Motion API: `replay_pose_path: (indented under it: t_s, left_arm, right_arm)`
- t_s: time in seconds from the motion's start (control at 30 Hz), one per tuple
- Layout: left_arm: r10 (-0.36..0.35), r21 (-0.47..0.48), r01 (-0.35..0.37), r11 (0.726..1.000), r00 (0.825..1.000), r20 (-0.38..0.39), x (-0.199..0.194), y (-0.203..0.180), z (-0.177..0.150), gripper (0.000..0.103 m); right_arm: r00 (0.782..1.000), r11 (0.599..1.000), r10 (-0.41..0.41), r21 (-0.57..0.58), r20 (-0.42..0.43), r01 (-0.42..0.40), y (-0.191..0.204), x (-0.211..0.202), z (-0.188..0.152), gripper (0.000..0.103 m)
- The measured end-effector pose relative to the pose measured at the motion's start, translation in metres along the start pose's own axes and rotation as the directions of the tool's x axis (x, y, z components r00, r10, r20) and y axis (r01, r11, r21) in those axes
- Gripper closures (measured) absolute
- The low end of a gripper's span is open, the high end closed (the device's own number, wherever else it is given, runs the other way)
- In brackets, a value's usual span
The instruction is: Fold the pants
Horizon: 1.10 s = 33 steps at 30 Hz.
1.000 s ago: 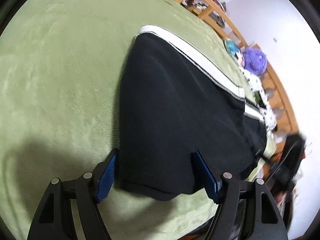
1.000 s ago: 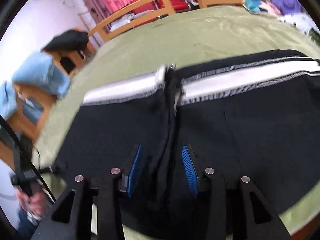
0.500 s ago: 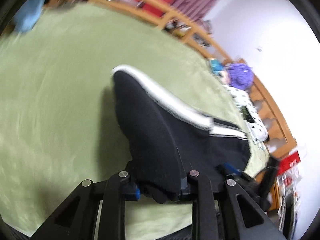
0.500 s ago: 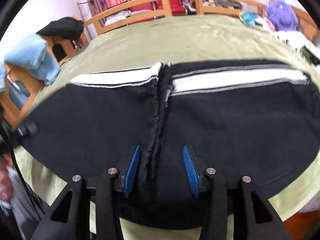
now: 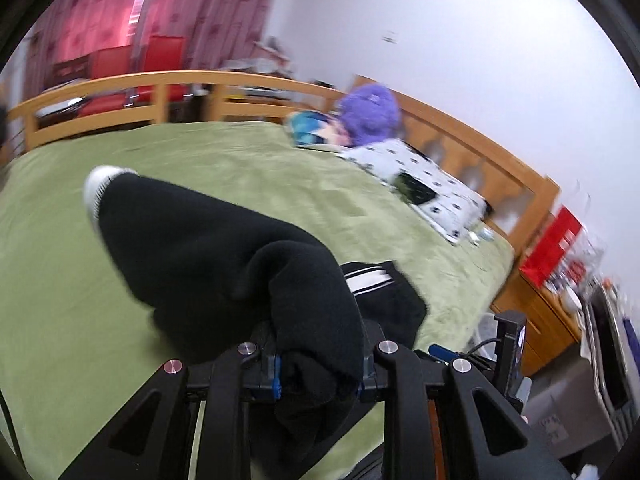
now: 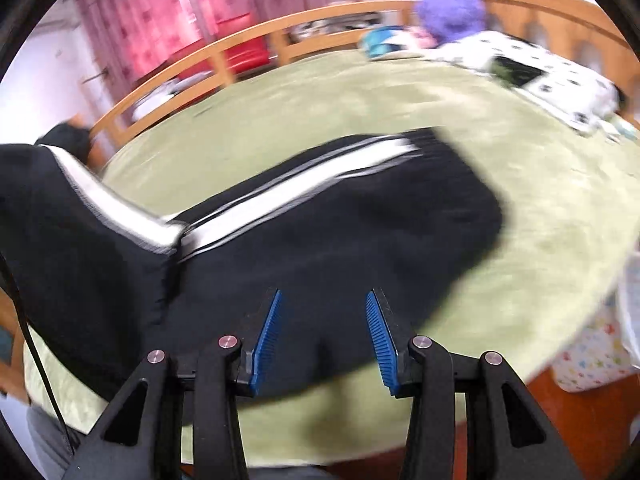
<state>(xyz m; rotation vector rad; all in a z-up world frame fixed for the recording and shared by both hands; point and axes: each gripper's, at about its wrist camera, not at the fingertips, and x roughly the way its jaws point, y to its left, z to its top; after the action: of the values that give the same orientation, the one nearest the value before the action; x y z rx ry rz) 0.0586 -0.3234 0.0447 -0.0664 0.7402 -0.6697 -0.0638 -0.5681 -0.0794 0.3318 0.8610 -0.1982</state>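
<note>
Pants [image 5: 208, 248], black with a white side stripe, are clamped at a bunched edge between the fingers of the left claw [image 5: 318, 364] and lifted off the green bed [image 5: 240, 152]. The right claw [image 6: 322, 340] is held apart over flat black cloth, gripping nothing. A spotted pillow [image 5: 432, 188] and a purple plush toy [image 5: 370, 114] are seen at the far right.

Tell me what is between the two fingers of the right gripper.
In the right wrist view, the open right gripper has only flat black pants between its fingers; it grips nothing.
</note>
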Motion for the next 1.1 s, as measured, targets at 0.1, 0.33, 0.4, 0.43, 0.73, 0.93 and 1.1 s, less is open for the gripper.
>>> replay_pose_path:
  t_s: [0.1,0.33,0.4,0.43,0.73,0.93,1.1]
  left_arm:
    - [-0.073,0.049,0.075,0.996,0.996,-0.042,0.050,-0.046,0.017,0.080]
    - [-0.257,0.016,0.268,0.963,0.937,-0.235,0.166,-0.114,0.013,0.074]
    - [-0.323,-0.084,0.313,0.946,0.902,-0.286,0.181,-0.104,0.004,0.066]
    - [-0.341,-0.108,0.323,0.940,0.897,-0.282,0.180,-0.097,-0.001,0.062]
    - [-0.276,-0.075,0.267,0.961,0.947,-0.167,0.127,-0.060,-0.004,0.034]
    - [-0.015,-0.067,0.000,0.998,0.974,-0.228,0.124,-0.005,-0.043,0.034]
    - [0.084,-0.163,-0.135,0.977,0.954,-0.288,0.123,0.048,-0.077,0.034]
  right_arm:
    - [0.997,0.996,-0.069,0.048,-0.015,0.070,-0.043,-0.009,0.003,0.059]
    - [0.983,0.974,-0.171,0.137,-0.070,0.179,-0.117,-0.007,-0.012,0.059]
    - [0.983,0.972,-0.167,0.157,-0.077,0.177,-0.129,-0.003,-0.013,0.059]
    - [0.985,0.972,-0.159,0.163,-0.072,0.169,-0.134,-0.004,-0.014,0.059]
    - [0.996,0.986,-0.065,0.160,0.068,0.054,-0.119,-0.014,0.032,0.057]
    - [0.997,0.996,0.020,0.080,0.072,-0.025,-0.089,0.006,0.055,0.048]
    - [0.998,0.999,0.032,0.022,-0.058,-0.030,-0.071,0.061,0.052,0.044]
